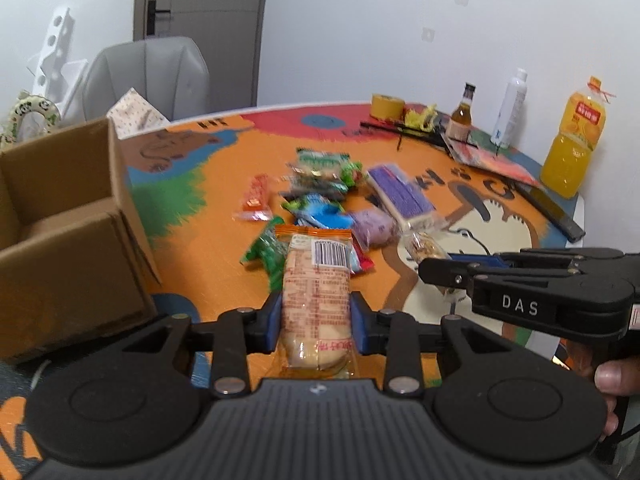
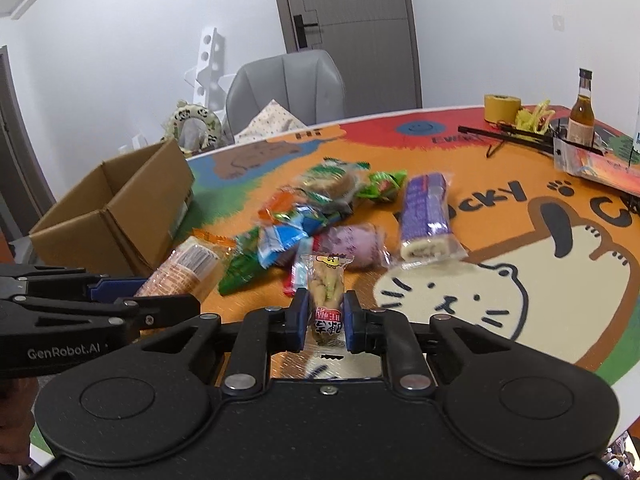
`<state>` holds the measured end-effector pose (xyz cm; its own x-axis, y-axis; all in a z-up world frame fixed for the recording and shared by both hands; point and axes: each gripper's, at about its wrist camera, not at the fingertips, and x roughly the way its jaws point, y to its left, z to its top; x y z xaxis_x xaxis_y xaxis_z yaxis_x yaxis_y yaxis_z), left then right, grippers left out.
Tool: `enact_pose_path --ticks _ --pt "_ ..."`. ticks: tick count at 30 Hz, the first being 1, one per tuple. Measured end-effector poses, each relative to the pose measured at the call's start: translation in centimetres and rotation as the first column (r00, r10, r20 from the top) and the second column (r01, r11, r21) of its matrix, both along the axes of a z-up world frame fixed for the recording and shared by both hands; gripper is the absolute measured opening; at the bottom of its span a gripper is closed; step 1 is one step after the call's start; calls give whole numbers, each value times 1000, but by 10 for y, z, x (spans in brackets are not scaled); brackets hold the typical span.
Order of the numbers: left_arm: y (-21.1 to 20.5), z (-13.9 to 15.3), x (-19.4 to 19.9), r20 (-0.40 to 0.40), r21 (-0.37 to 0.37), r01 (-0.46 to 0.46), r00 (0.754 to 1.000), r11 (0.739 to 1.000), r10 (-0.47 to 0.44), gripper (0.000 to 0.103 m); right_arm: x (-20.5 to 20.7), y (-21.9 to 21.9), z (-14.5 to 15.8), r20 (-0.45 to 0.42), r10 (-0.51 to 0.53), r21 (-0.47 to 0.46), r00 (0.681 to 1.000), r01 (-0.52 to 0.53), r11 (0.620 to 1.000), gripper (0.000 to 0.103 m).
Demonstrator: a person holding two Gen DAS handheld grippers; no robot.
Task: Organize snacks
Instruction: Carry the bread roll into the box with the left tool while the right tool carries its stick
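Left fingers [image 1: 272,322] pinching orange-topped barcoded bread packet [image 1: 316,292], right fingers [image 2: 301,316] gripping clear snack packet [image 2: 327,292].

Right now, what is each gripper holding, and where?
Left gripper: orange-topped cake packet, gripped near its lower end. Right gripper: small clear snack packet, gripped near its lower end.

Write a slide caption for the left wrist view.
Left gripper clamps an orange-topped cake packet beside the open cardboard box, snack pile ahead.
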<state>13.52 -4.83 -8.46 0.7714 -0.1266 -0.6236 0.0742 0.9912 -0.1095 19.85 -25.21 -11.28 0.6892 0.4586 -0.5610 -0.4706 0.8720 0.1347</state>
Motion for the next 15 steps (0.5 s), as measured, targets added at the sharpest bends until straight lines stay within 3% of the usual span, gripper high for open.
enact_pose_path --ticks 15 --pt "41 39 -10 84 10 -90 992 996 89 34 -2 34 27 49 46 38 998 -48 998 16"
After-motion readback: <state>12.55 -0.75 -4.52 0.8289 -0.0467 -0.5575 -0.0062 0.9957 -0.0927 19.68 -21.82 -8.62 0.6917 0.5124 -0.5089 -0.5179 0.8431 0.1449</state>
